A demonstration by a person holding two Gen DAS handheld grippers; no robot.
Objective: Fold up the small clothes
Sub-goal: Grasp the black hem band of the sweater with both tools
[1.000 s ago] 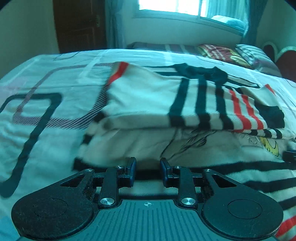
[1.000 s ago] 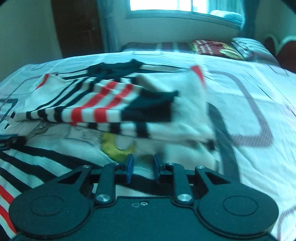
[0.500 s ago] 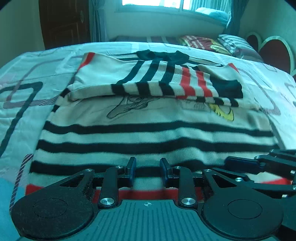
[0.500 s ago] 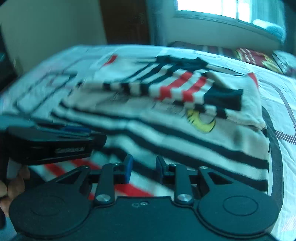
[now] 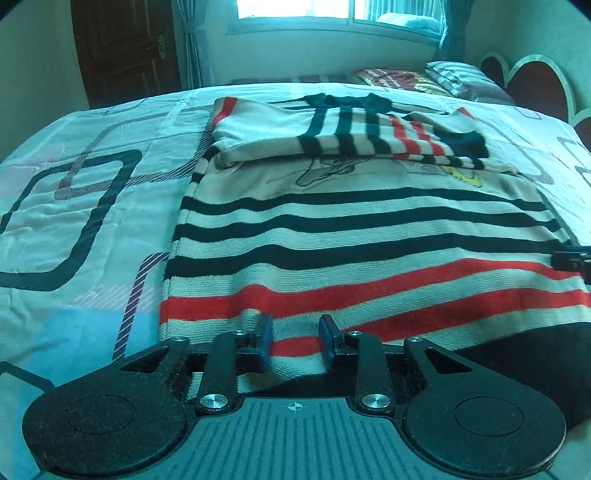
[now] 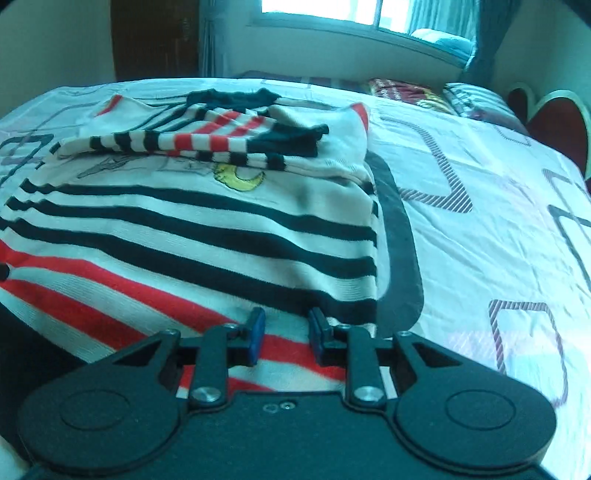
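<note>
A cream sweater (image 5: 354, 236) with black and red stripes lies flat on the bed, both sleeves (image 5: 354, 142) folded across its chest at the far end. It also shows in the right wrist view (image 6: 192, 236), with a yellow motif (image 6: 240, 177). My left gripper (image 5: 295, 338) is open and empty over the near left part of the hem. My right gripper (image 6: 284, 334) is open and empty over the near right part of the hem. The right gripper's tip shows at the right edge of the left wrist view (image 5: 574, 258).
The bed sheet (image 5: 74, 206) is white with dark rectangle patterns and extends on both sides of the sweater (image 6: 480, 206). Pillows (image 5: 424, 77) and a red headboard (image 5: 535, 85) lie at the far right. A dark door (image 5: 125, 48) and a window (image 5: 332, 11) are behind.
Both grippers have pulled back from the folded sleeves toward the near hem of the sweater. The whole striped body now lies in view ahead of them.
</note>
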